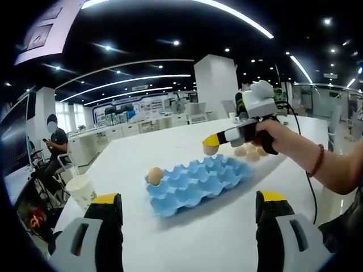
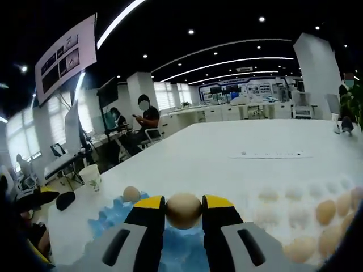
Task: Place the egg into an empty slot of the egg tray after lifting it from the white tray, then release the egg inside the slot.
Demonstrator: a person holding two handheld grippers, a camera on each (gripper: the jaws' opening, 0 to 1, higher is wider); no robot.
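Gripping an egg [image 2: 183, 209] between its jaws, the right gripper [image 2: 183, 218] hangs over the blue egg tray [image 1: 195, 181]; the left gripper [image 1: 187, 212] is wide open, empty, near the tray's front.

This is a big open office. The ceiling is dark, with long curved strip lights [image 1: 136, 79] and small round spot lights. Thick white pillars [image 1: 215, 82] hold it up. Far back there are rows of desks [image 2: 238, 110] with screens and chairs, and bright windows [image 2: 170, 93] along the far wall. A person [image 2: 144, 122] sits on a chair at a desk and looks down at a phone. A wide screen [image 2: 65, 56] hangs up high on the left. A very large white table [image 2: 227, 153] is in front, with a paper cup [image 2: 91, 177] near its edge.
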